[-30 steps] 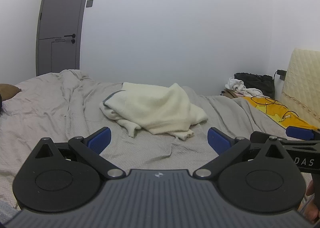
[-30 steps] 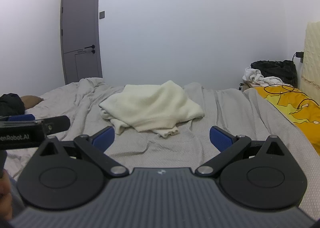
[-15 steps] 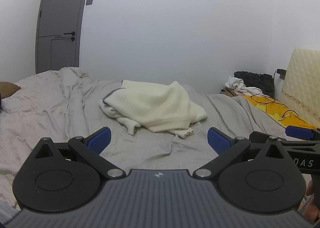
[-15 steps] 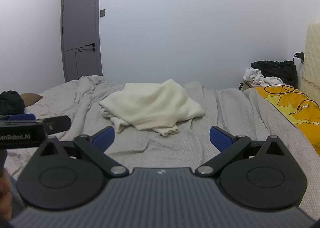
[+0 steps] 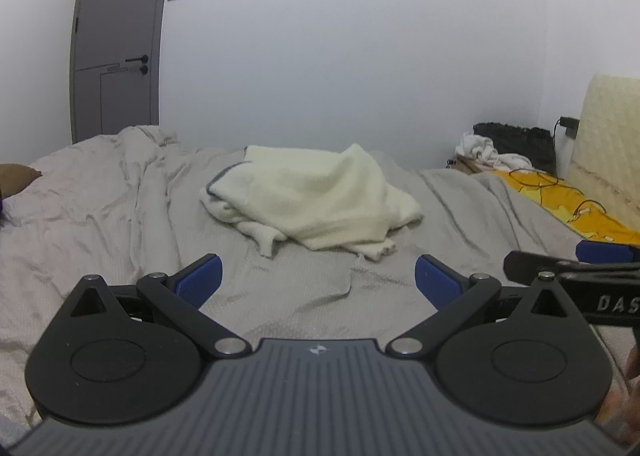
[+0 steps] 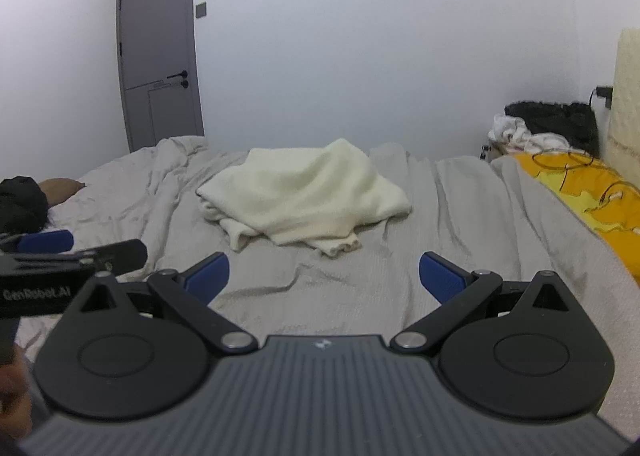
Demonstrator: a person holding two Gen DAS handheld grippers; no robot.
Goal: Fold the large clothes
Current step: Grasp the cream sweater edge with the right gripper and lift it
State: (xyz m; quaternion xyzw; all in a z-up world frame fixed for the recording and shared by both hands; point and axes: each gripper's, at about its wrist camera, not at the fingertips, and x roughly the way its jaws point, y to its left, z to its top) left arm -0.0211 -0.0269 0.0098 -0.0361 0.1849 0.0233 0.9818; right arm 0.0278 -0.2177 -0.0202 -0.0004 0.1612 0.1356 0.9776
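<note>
A cream knitted garment [image 5: 316, 200] [image 6: 304, 196] lies crumpled in a heap in the middle of the grey bed [image 5: 120, 224] [image 6: 460, 216]; a dark trimmed edge shows at its left side in the left wrist view. My left gripper [image 5: 318, 280] hovers open over the sheet, well short of the garment, blue pads wide apart and holding nothing. My right gripper [image 6: 324, 276] is likewise open and apart from the garment. Each gripper appears at the edge of the other's view.
A yellow pillow with cables [image 5: 576, 204] [image 6: 592, 192] lies along the bed's right side by a cream headboard [image 5: 608, 136]. A nightstand with white and black clothes [image 6: 536, 128] stands at the back right. A grey door [image 5: 116, 40] is back left. A brown cushion [image 5: 16, 176] sits far left.
Both grippers have risen and tilted slightly, so the garment sits a little lower in the views. Neither gripper's opening has changed and the garment has not moved.
</note>
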